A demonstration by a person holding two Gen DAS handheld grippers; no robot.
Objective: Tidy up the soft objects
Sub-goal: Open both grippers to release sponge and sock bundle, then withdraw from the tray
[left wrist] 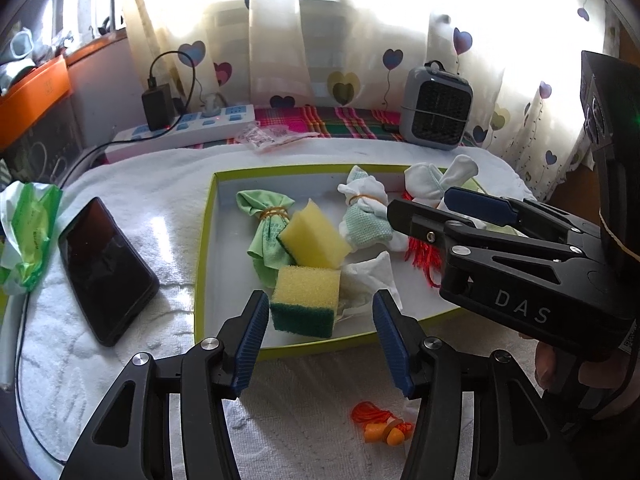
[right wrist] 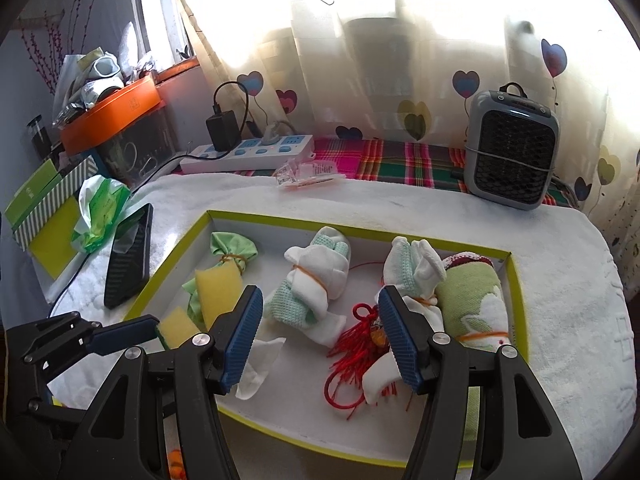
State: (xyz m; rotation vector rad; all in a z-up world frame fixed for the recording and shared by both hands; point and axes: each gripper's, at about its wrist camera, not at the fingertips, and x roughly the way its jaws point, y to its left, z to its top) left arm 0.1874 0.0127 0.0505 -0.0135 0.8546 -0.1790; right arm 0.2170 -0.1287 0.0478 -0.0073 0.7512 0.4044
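Observation:
A shallow box with a lime-green rim [left wrist: 204,248] [right wrist: 168,264] lies on a white towel. In it are two yellow sponges [left wrist: 306,300] [left wrist: 314,236] [right wrist: 218,292], a green cloth bundle [left wrist: 266,224] [right wrist: 232,250], white-and-mint sock bundles [left wrist: 366,216] [right wrist: 316,276], a red tassel [right wrist: 360,344] and a green rolled towel [right wrist: 472,300]. My left gripper [left wrist: 320,336] is open and empty over the box's near edge, just short of the near sponge. My right gripper [right wrist: 320,340] is open and empty above the tassel. It also shows at the right of the left wrist view [left wrist: 424,208].
A black phone [left wrist: 106,268] [right wrist: 130,260] and a green tissue pack [left wrist: 26,232] lie left of the box. Orange earplugs on a cord [left wrist: 382,428] lie on the towel in front. A power strip [left wrist: 188,128] and a grey heater [right wrist: 512,148] stand at the back.

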